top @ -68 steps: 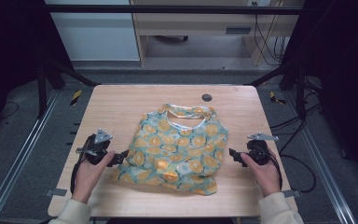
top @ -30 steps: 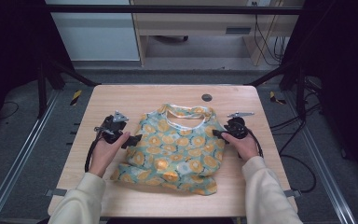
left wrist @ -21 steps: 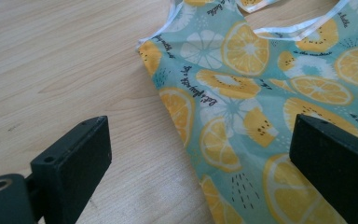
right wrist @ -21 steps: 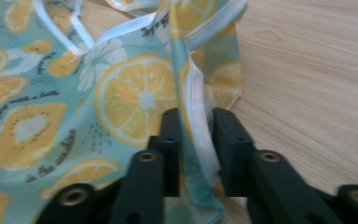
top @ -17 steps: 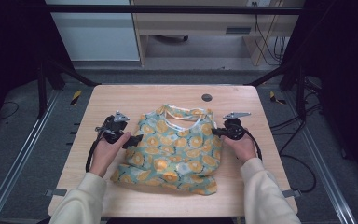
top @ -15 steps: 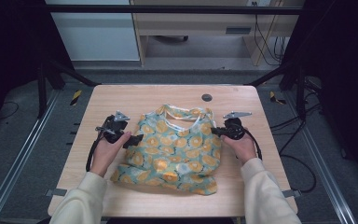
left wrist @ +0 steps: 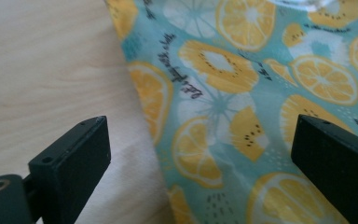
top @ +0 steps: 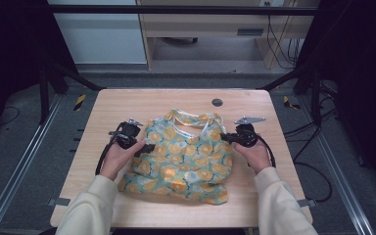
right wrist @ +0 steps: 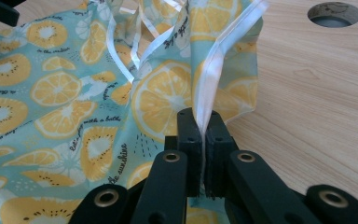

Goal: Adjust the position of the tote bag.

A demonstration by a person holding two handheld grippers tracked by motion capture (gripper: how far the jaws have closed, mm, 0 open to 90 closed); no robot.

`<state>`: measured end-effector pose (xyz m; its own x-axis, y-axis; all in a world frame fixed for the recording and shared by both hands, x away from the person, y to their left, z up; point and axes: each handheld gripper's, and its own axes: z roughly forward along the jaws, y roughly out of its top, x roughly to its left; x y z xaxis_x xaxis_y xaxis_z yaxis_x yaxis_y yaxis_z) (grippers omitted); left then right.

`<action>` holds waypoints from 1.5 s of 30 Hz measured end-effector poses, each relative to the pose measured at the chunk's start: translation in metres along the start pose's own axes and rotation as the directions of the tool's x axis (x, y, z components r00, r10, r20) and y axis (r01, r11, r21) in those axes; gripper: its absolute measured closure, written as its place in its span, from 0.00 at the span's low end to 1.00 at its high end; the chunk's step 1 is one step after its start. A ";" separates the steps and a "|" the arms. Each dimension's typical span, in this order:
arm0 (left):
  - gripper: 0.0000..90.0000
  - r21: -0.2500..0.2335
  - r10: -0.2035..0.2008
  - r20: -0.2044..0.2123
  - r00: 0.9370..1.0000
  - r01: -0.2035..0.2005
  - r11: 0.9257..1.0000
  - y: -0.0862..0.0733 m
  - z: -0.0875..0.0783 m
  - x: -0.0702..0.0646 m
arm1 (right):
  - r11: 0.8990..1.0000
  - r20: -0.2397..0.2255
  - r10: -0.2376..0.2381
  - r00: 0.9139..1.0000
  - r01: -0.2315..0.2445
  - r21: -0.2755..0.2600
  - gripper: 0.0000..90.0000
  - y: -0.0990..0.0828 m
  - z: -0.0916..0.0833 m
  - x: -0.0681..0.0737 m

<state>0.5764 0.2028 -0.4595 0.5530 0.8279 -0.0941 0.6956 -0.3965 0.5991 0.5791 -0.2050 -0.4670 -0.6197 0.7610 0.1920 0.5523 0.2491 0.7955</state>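
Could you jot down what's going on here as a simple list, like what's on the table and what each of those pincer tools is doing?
Main item: fruit-print cloth bag, teal with orange citrus slices, lying crumpled on the table
Surface: wooden table with a round hole near its far edge
Right gripper: shut on the bag's white-trimmed edge, the fabric pinched between the jaws
Left gripper: jaws wide open, straddling the bag's left edge, not pressing on it
Hands: one on each gripper, at opposite sides of the bag
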 end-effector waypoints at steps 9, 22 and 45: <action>0.39 0.031 -0.002 0.036 0.999 0.001 1.000 -0.001 0.003 -0.002 | 1.000 0.000 -0.009 1.000 0.009 -0.006 0.97 0.001 0.001 0.002; 0.97 -0.007 0.051 0.056 0.997 -0.051 0.999 -0.004 -0.001 -0.006 | 1.000 0.006 -0.017 1.000 0.017 -0.021 0.98 0.003 -0.005 0.003; 1.00 -0.228 0.085 -0.076 0.994 -0.100 0.968 -0.007 -0.051 -0.021 | 0.989 0.096 -0.075 0.993 0.086 -0.118 0.99 0.015 -0.052 0.022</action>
<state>0.5364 0.2087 -0.4208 0.5737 0.8189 0.0172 0.5138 -0.3762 0.7710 0.5447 -0.2158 -0.4208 -0.6027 0.7944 0.0756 0.4272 0.2412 0.8714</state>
